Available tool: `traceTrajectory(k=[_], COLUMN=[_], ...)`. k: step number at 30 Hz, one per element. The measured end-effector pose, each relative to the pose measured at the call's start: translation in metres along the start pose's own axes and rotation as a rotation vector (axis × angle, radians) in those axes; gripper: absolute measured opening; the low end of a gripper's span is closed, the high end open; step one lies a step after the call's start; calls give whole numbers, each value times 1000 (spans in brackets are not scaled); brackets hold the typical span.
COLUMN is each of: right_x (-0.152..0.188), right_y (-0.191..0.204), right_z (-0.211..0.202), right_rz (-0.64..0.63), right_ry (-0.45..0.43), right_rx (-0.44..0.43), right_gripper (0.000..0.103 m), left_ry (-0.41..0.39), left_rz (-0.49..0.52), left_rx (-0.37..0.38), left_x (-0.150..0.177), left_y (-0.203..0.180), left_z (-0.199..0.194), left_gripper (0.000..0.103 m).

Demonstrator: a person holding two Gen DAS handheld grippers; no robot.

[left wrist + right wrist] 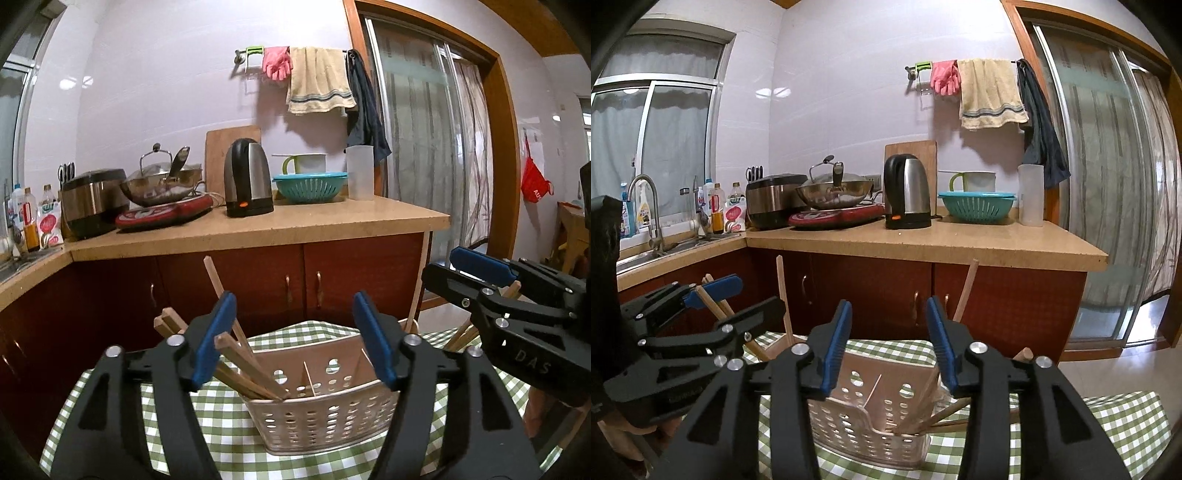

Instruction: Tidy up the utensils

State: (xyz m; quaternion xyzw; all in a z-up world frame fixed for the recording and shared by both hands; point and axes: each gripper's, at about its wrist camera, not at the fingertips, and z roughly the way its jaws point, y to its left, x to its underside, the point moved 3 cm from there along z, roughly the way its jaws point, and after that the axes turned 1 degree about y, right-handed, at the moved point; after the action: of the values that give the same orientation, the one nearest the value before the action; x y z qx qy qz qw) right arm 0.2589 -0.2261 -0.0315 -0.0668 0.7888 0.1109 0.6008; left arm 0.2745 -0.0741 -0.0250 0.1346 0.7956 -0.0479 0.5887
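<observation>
The kitchen's L-shaped counter [923,240] runs over red-brown cabinets, carrying one kettle [907,192], one wok [834,194], one rice cooker [772,201] and one teal colander [975,206]. Nearer stands a table under a green checked cloth [207,410]. On it sits one white perforated utensil basket [317,417], divided into compartments. Two grippers hover over it: the left gripper [295,339] with its jaws apart and nothing pressed between them, the right gripper [886,343] likewise spread and empty. Several wooden chopsticks [243,365] stand in the basket's left end compartment, long axes tilted, tips down, tops leaning up and left. A second bundle [942,413] lies in the right end compartment, leaning right. The exact count is unclear.
</observation>
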Motion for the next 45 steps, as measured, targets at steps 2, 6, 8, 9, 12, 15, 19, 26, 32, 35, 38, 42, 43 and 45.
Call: traceTrajectory(k=[2,6,8,9,12,15,19,26,32,35,38,42,43,45], right_x=[-1,-5,-8,-9,-13,-16,-19,-15,-4,0,4,10,13,17], right_y=[-1,-3,-4,-5,-9,-12,-15,-21,-19,-13,-8,0,2,5], right_z=[-1,-7,-10,-12,-17,-24,-33,-49,-68,-84,-100,-125,-133,-144], right_rz=[2,9,11,12,17,23,29,50,61,60,56,55,56,55], right_ry=[-7,-34,-52,-58,-81,-105,-118,-92,-48,-33,-27,-15,-13,-9], right_rx=[-2,4,12,15,31,46,72,119,150,158,168,175,178,183], right_gripper=[48,52,57,60,67,76,80,81,81,82,84,84,84,84], left_ry=[-9,-36,-46,-52,-71,-92,-110,-120,-113,-109,-98,-83,-81,-75], left_rz=[-1,-19,-26,-28,-31,-28,-22,-24,-18,-27,-35,-47,-50,-55], left_rx=[1,4,2,0,-16,-37,-67,-89,-116,-126,-140,-168,-181,-200], left_x=[-1,-7,-9,-11,-15,-19,-22,-24,-19,-13,-6,4,7,13], left_y=[-1,2,3,3,4,4,2,3,2,4,6,8,8,7], left_z=[-1,-6,-7,-8,-12,-18,-26,-44,-71,-91,-109,-132,-140,-154], left_gripper=[72,80,83,84,91,93,97,98,98,99,99,99,99,99])
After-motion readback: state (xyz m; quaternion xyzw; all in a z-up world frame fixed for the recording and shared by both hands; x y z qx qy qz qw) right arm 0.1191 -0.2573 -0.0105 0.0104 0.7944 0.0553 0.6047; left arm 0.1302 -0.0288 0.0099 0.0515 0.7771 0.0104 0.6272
